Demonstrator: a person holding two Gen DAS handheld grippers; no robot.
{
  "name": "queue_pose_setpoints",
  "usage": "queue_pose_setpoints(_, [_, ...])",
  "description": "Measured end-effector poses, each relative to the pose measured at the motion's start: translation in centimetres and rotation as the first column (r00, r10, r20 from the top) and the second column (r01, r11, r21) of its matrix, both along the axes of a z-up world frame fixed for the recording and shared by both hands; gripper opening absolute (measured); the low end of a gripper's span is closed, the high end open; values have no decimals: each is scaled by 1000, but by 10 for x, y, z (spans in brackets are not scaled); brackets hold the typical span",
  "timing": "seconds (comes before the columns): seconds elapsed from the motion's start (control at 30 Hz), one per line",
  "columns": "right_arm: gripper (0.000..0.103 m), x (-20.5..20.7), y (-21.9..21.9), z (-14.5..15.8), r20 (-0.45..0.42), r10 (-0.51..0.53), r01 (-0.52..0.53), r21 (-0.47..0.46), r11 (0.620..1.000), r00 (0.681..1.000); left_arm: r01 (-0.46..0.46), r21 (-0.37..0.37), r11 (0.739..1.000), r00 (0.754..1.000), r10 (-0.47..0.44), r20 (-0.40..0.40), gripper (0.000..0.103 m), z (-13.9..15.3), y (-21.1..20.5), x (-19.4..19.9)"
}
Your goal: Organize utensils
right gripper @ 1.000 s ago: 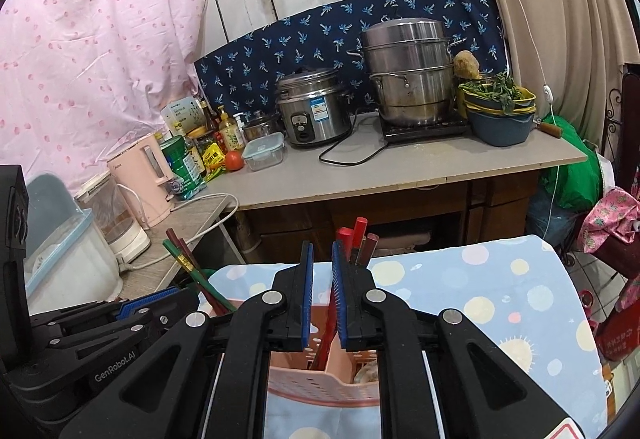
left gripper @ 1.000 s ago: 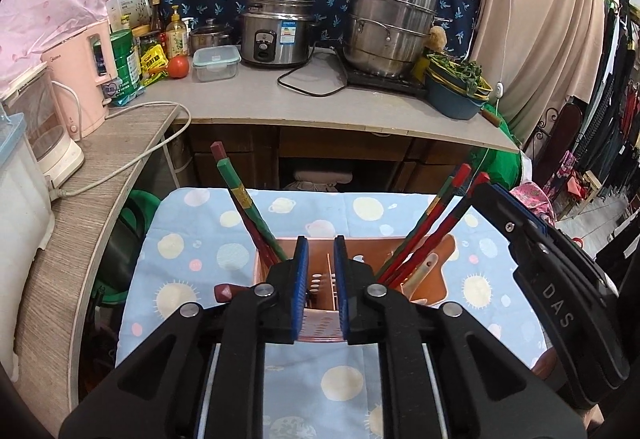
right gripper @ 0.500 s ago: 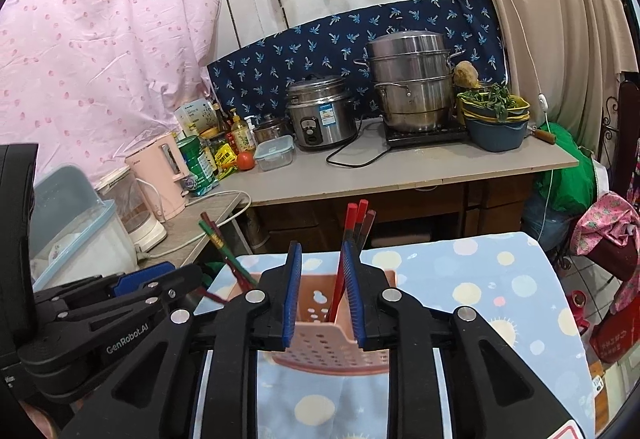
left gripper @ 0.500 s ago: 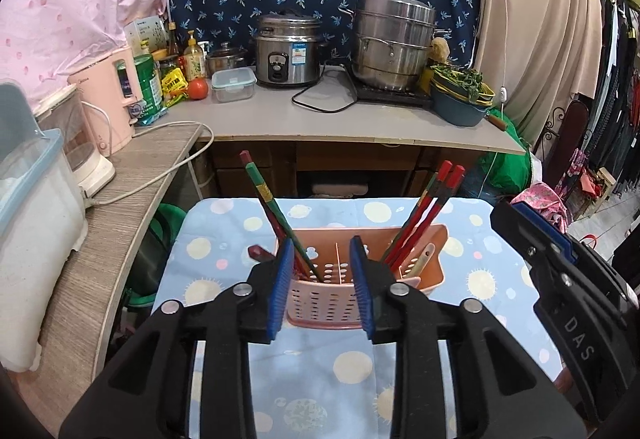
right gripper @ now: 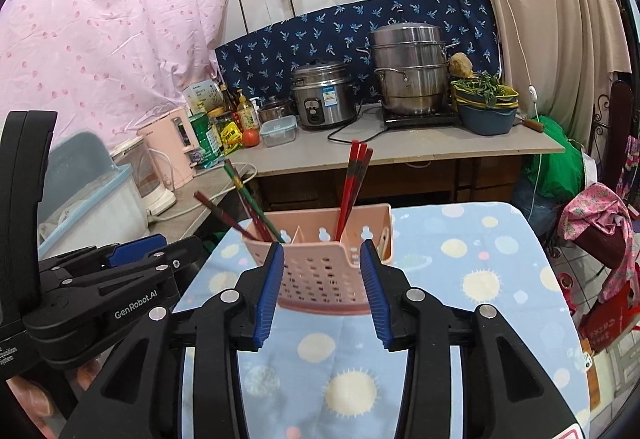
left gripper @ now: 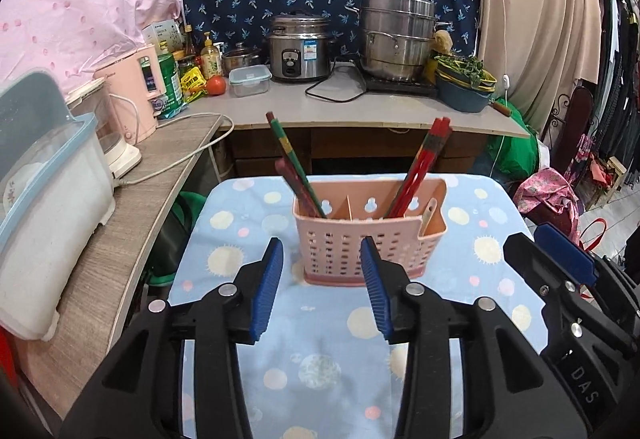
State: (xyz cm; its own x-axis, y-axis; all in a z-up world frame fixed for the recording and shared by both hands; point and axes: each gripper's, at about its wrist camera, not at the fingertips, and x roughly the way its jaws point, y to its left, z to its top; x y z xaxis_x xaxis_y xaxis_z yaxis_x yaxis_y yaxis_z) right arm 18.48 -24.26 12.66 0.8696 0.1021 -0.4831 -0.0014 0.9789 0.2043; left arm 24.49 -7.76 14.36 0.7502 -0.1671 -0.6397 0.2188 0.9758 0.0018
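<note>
On the small table with the blue dotted cloth [left gripper: 320, 367] stands a pink slotted caddy [left gripper: 368, 251], upright, with its long side running left to right across both views. In its left compartment lean green-and-red chopsticks [left gripper: 290, 159] and darker ones, tilted up and to the left; in the compartment to the right lean red chopsticks [left gripper: 424, 167], tilted up and to the right, and a pale wooden spoon [left gripper: 427, 215] sits in the narrow pocket at the right end. No loose utensil shows on the cloth, so the sorting looks close to finished.

The left gripper [left gripper: 322, 287] hovers on the near side of the caddy, its blue pads [left gripper: 266, 291] apart and opening, with nothing between them; the caddy's left half lies straight ahead and beyond the tips, not touching. The right gripper [right gripper: 322, 287] is likewise on the near side, jaws parted and opening, empty; in its view the caddy [right gripper: 324, 263] appears framed between the 2 pads, but sits beyond them, so I judge there is no contact.

Each tool shows at the edge of the other's view, the 2 side by side and about equally near the caddy. Any next reach would go forward and away from the person; the chopsticks' long axes rise steeply, so a grasp would have to close across them near their upper ends.
</note>
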Motion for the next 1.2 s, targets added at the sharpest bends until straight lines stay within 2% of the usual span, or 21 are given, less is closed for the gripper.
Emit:
queue_pose_setpoints(0.13, [43,-15,4,-6,-12,4,-5,-10,1000,1000,-14,19,1000,1000,14,1,48,-9,5,-15])
queue_pose_setpoints(0.4, [49,-33,10,-20,-40,3,-4,-17,1000,999,-37,34,999,999,38,-19,52,-27,13,-34])
queue_pose_setpoints(0.53, [50,-38,13,-27,-54,2,-3,-17,1000,999,-54,39,998,998,55,-15,63,-32,16,-42])
queue_pose_setpoints(0.77, [54,-43,11,-35,-76,-8,7,-18,1000,997,-67,44,997,997,68,-24,65,-39,19,-49])
queue_pose_setpoints(0.9, [58,-44,10,-40,-89,-8,7,-19,1000,996,-76,48,996,997,77,-24,73,-43,19,-53])
queue_pose_setpoints(1.13, [64,-47,12,-47,-98,-11,8,-34,999,995,-78,60,995,997,80,-23,77,-48,18,-57])
queue_pose_setpoints(1.2, [70,-48,11,-48,-98,-15,12,-34,999,995,-80,63,995,996,81,-23,79,-50,18,-58])
